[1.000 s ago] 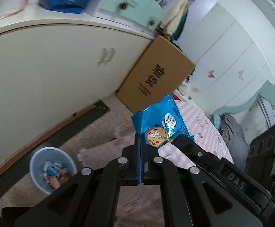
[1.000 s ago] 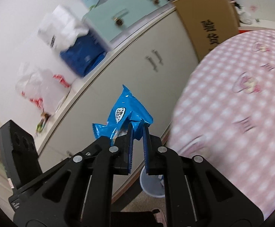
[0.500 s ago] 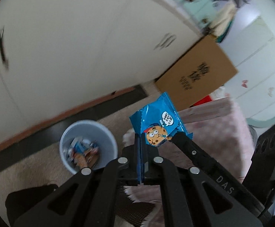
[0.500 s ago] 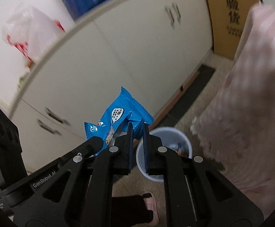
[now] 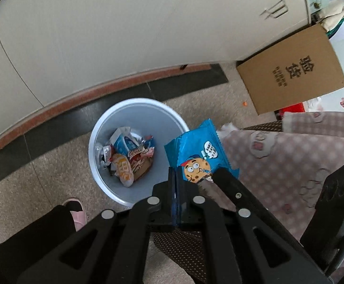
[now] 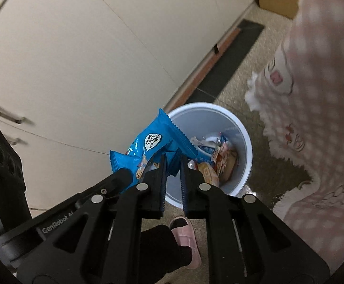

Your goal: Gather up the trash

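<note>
Both grippers lowered over bin (image 5: 96, 127).

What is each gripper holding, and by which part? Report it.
Left gripper: blue cookie wrapper, pinched at its lower edge. Right gripper: blue snack wrapper, gripped at its crumpled lower end.

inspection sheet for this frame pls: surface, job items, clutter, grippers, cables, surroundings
Surface: speckled floor with a dark strip along the cabinet base.
Job's things: one blue cookie wrapper, held by both grippers beside and above the bin; the bin already holds crumpled wrappers.
Clutter: small orange scrap on the floor near the box.
Grippers: left gripper shut on the wrapper; right gripper also grips it, its jaws a slit apart.
Cables: nothing seen.
Surroundings: cream cabinet, cardboard box, pink checked cloth, a person's pink slipper.
</note>
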`<state>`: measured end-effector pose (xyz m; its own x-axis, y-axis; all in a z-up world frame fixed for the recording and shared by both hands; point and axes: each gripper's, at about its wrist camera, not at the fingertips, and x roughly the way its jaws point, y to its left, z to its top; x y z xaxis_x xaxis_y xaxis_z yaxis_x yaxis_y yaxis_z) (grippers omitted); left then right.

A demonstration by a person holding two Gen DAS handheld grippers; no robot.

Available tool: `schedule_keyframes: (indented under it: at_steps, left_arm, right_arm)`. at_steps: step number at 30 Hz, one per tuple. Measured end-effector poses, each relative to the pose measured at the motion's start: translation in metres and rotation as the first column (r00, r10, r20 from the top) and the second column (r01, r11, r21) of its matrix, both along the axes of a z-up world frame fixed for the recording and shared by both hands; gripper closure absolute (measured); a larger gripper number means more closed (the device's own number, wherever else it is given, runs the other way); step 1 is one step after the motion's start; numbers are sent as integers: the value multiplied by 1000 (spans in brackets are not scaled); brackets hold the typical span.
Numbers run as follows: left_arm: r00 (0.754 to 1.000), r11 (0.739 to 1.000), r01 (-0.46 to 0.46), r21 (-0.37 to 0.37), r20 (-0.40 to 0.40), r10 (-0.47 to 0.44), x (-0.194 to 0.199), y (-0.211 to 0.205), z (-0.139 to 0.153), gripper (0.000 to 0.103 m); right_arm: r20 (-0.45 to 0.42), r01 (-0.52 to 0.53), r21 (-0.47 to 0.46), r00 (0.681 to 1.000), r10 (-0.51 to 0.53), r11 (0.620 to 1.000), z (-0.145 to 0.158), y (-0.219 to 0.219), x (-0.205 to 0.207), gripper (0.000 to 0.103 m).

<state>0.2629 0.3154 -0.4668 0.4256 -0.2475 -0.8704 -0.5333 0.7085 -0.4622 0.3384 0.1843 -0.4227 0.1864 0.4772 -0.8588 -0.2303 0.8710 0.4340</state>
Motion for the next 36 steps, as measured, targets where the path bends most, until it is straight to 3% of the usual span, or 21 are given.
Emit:
schedule_keyframes:
  at_steps: [2,4,5,7,12,16,22,28,32,36]
  left_arm:
    - [999,1000,8,-2,-38,-8,6,0,-15,97]
    - [997,1000,-1,4,-72,1,8,3,-26,88]
    - [996,1000,-8,3,-83,8,9,6,-32,83]
    - [995,1000,-19,10,-100,20,8,9,-39,56]
    - [993,999,-35,39,-109,39,4,12,-41,51]
    - [993,995,-20,101,-112,31,1,7,-18,49]
    - [999,977,-31,209,-7,33,-19,2,51,40]
    - [989,937,-51,344,149,-1,-54,-18,159,33]
    - [967,881,-89,465,253,-36,-82,-45,236,31]
    - [930,846,-94,524,349,-113,-109,-80,301,28]
  right_arm:
    - [-27,4,8,1000,-4,1000,-15,1,5,80]
    - [-40,31,-23,999,-31,999,-27,-2,9,60]
    - [-53,49,-21,997,-50,999,-34,-7,12,59]
    - [-67,62,-22,996,-64,998,-41,-13,14,59]
    - [-45,23,-80,999,-26,997,-40,-12,9,59]
    - [21,-18,-131,1000,21,991,-15,-7,-2,59]
    - [129,-9,-148,991,28,989,44,-15,-17,58]
    - [285,2,-102,958,27,995,137,-33,-51,57]
    - [445,9,-57,895,17,998,218,-52,-89,53]
    - [565,52,-37,825,-22,998,286,-83,-127,47]
